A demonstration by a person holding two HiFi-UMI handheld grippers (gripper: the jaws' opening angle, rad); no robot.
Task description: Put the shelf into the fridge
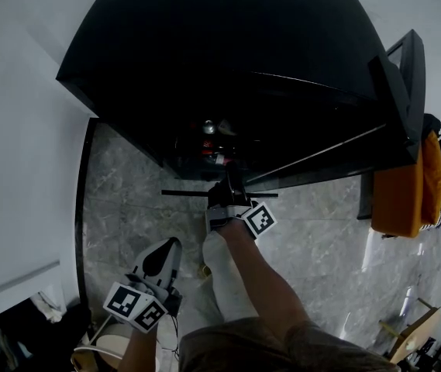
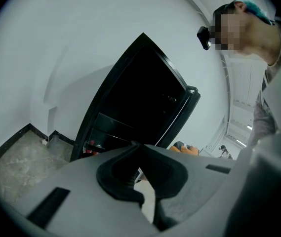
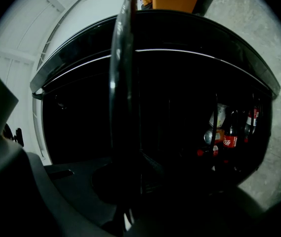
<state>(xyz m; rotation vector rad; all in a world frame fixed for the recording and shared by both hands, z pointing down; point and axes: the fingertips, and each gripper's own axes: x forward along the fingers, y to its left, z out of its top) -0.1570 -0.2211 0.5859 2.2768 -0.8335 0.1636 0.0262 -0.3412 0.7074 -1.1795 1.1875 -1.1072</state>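
My right claw (image 1: 232, 186) is clenched on the edge of the dark shelf (image 1: 181, 194), which sits at the open fridge's (image 1: 228, 60) low mouth near the bottles (image 3: 229, 138), while my left claw (image 1: 167, 248) hangs back, closed on nothing.

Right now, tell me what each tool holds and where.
Right tool grips the shelf at its near edge, roughly midway; left tool is shut on nothing.

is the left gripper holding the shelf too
No, the left gripper is shut on nothing; only the right gripper grips the shelf.
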